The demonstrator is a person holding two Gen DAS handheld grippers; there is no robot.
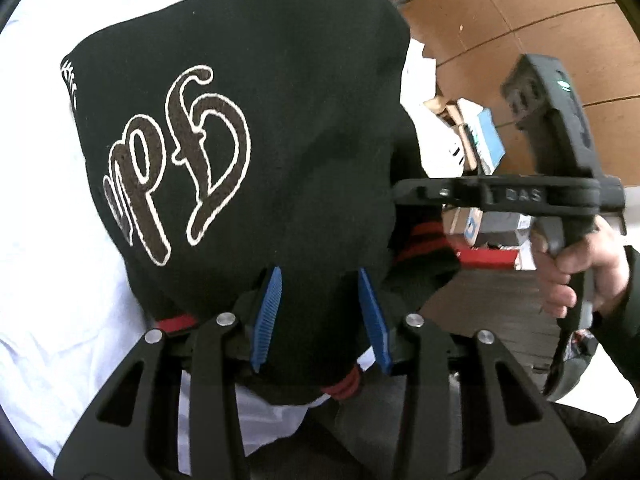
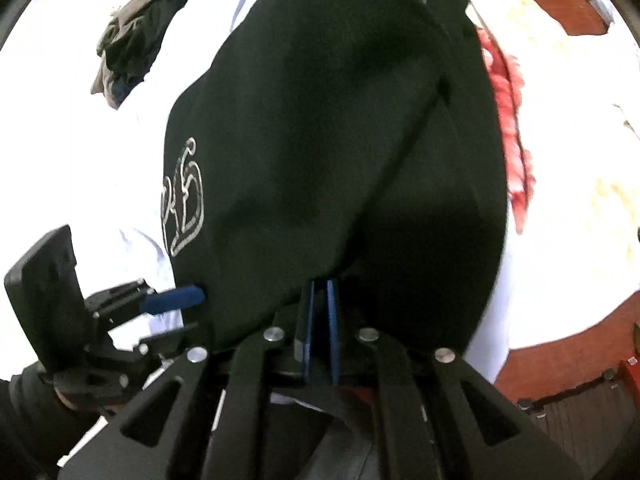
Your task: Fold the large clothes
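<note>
Left gripper [image 1: 320,312]: I have its blue pads [image 1: 267,316] spread apart, with a bunched fold of the black garment [image 1: 280,128] bulging between them. I judge the fabric is cradled there, not pinched.

Garment: a black sweatshirt-like top with brown, white-edged lettering [image 1: 180,168] and red-striped ribbing [image 1: 424,244]. It hangs lifted between my two grippers over the white sheet [image 1: 48,240].

Right gripper [image 2: 320,320]: the blue pads [image 2: 331,320] stand close together on an edge of the black garment [image 2: 340,140]. I take this as a firm clamp.

Handling: it looks to me like thick, soft knit, fairly heavy, limp enough to sag between the holds. I do not expect it to slip or to be fragile. I would grip the ribbed hem or the shoulder seams, where the cloth is doubled and firmer.

Surface: a bed-like spread of white sheet, slightly rumpled, soft underfoot for the fold. In the right wrist view a dark crumpled heap of clothes [image 2: 124,52] lies well apart at far left, and a red fringed cloth [image 2: 508,128] lies just beside the garment.

Room: brown wood floor [image 1: 520,20] and stacked boxes [image 1: 480,140] off the bed's right side.
</note>
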